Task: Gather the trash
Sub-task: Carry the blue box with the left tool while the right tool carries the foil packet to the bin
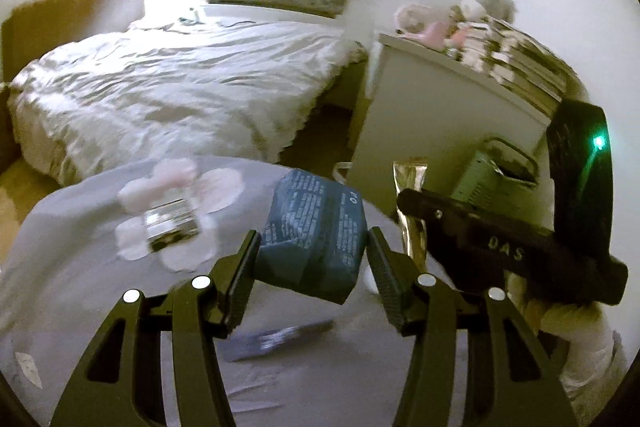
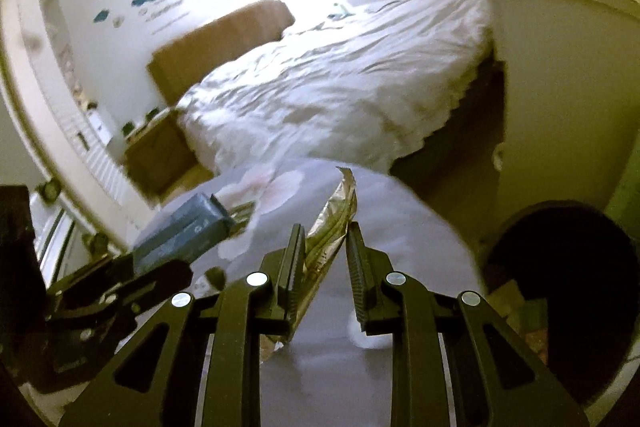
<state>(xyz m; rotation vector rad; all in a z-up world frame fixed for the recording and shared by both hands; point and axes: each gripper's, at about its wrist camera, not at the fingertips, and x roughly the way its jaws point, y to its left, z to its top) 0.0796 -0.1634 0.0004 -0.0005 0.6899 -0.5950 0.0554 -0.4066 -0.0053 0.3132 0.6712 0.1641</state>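
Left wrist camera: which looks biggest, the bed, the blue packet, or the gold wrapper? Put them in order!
1. Bed
2. Blue packet, though it is close to the camera, so it looks bigger
3. Gold wrapper, partly hidden

Blue packet of matt printed paper or film, creased, gold wrapper of glossy crinkled foil, claw fingers of matt black plastic with ribbed pads, bed cover of rumpled white cloth, rug of soft grey cloth.
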